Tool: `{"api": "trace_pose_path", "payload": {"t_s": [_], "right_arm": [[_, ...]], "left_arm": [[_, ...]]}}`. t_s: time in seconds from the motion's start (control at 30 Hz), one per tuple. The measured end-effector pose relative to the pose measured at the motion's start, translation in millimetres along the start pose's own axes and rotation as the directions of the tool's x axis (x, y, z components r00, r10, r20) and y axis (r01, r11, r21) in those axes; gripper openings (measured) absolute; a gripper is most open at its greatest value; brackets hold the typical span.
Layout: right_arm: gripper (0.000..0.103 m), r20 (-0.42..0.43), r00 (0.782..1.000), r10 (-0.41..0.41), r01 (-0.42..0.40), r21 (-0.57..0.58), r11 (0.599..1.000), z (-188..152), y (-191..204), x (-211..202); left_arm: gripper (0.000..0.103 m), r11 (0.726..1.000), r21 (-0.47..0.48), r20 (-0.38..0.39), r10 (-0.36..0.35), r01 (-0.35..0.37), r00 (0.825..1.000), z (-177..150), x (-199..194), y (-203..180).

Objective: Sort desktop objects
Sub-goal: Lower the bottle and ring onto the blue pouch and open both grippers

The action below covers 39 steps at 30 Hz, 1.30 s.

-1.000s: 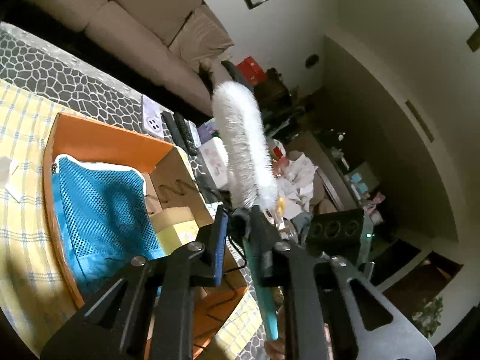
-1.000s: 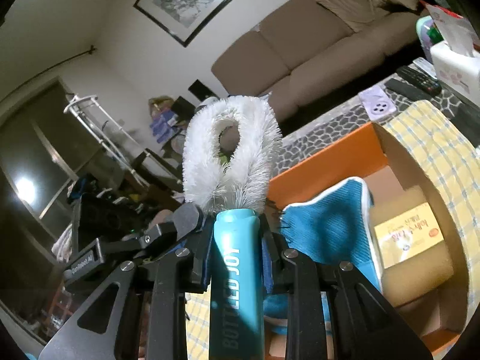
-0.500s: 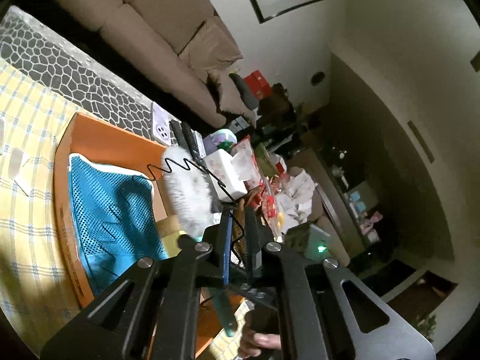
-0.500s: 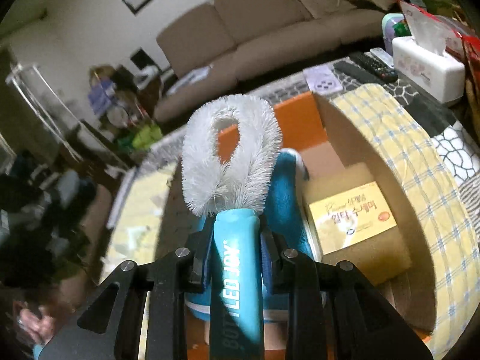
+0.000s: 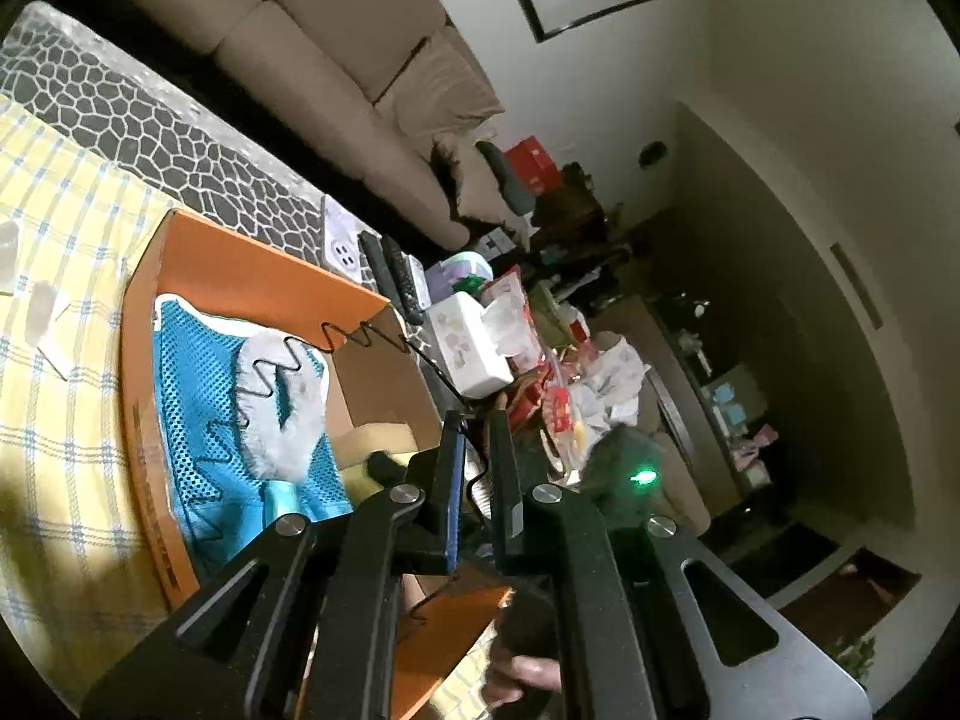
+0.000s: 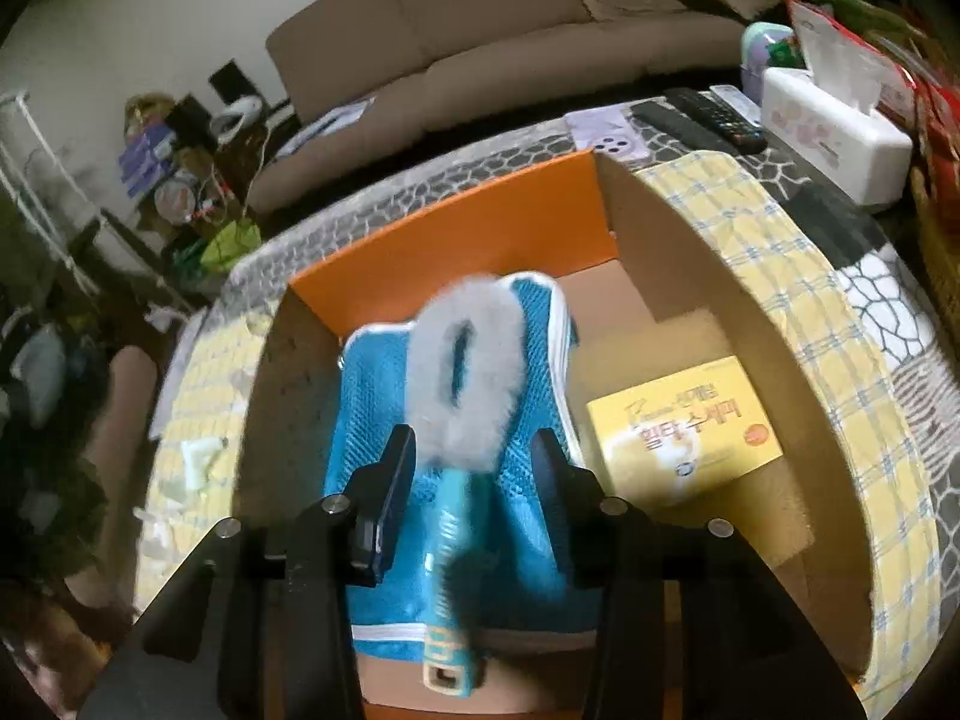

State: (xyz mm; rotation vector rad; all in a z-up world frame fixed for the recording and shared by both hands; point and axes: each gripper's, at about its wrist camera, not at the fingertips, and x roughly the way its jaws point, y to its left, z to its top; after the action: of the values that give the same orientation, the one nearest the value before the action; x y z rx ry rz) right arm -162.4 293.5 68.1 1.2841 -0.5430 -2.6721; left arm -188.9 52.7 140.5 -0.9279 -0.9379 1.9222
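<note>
A white-bristled bottle brush (image 6: 462, 372) with a teal handle lies blurred on the blue mesh bag (image 6: 372, 420) inside the orange cardboard box (image 6: 456, 228). My right gripper (image 6: 474, 441) hangs over the box with its jaws opening. The brush handle is between the fingers, and neither pad touches it. A yellow packet (image 6: 684, 420) lies in the box to the right of the bag. In the left wrist view the brush (image 5: 282, 414) rests on the bag (image 5: 192, 396). My left gripper (image 5: 474, 426) is shut on a thin black zigzag wire (image 5: 360, 336) that trails over the box (image 5: 252, 276).
The box stands on a yellow checked cloth (image 6: 750, 222) over a pebble-patterned tabletop. A white tissue box (image 6: 834, 126), remote controls (image 6: 702, 114) and snack packets crowd the far right. A sofa runs behind the table. A hand (image 5: 528, 672) shows low in the left wrist view.
My right gripper tipped down over the box and its jaws parted, letting go of the brush, which dropped onto the blue bag. The left gripper stayed shut and barely moved.
</note>
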Motion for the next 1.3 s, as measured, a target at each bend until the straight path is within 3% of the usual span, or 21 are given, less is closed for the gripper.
{"api": "trace_pose_path", "payload": {"t_s": [0.2,0.43,0.47,0.53,0.57,0.77,0.9,0.97,1.1,1.17,1.23,1.3], "right_arm": [[0.051,0.058,0.998,0.02,-0.02,0.004,1.0,7,0,-26],[0.051,0.073,0.997,0.016,-0.017,0.004,1.0,9,-4,-32],[0.051,0.071,0.997,0.014,-0.014,0.006,1.0,8,-5,-31],[0.051,0.065,0.998,0.004,-0.005,0.009,1.0,8,-9,-30],[0.051,0.065,0.998,0.0,-0.001,0.013,1.0,8,-10,-30],[0.057,0.081,0.997,-0.009,0.007,0.026,1.0,10,-14,-35],[0.081,0.128,0.989,-0.072,0.072,0.008,0.997,12,-11,-48],[0.082,0.148,0.985,-0.085,0.086,0.0,0.996,13,-11,-54],[0.088,0.154,0.985,-0.074,0.077,-0.018,0.997,16,-10,-61],[0.092,0.156,0.985,-0.071,0.076,-0.022,0.997,17,-9,-62],[0.103,0.162,0.984,-0.075,0.079,-0.018,0.997,16,-8,-64],[0.103,0.176,0.981,-0.077,0.082,-0.026,0.996,15,-2,-66]], "left_arm": [[0.005,0.997,0.039,-0.029,0.067,-0.066,0.997,-1,15,-1],[0.007,0.984,0.107,-0.064,0.15,-0.143,0.987,6,52,-7],[0.012,0.976,0.117,-0.077,0.193,-0.184,0.978,5,60,-7],[0.056,0.966,0.104,-0.127,0.251,-0.239,0.96,3,75,-1],[0.064,0.967,0.094,-0.14,0.25,-0.238,0.958,2,77,1],[0.083,0.954,0.145,-0.121,0.282,-0.264,0.952,-9,53,-15],[0.087,0.951,0.162,-0.074,0.279,-0.264,0.958,-8,22,-35],[0.091,0.942,0.181,-0.043,0.295,-0.283,0.955,-6,2,-44],[0.103,0.884,0.263,0.03,0.393,-0.387,0.919,-11,-31,-60],[0.103,0.85,0.293,0.059,0.44,-0.437,0.896,-12,-46,-64],[0.103,0.828,0.303,0.075,0.472,-0.471,0.878,-15,-59,-64],[0.103,0.805,0.303,0.092,0.508,-0.51,0.857,-18,-75,-59]]}}
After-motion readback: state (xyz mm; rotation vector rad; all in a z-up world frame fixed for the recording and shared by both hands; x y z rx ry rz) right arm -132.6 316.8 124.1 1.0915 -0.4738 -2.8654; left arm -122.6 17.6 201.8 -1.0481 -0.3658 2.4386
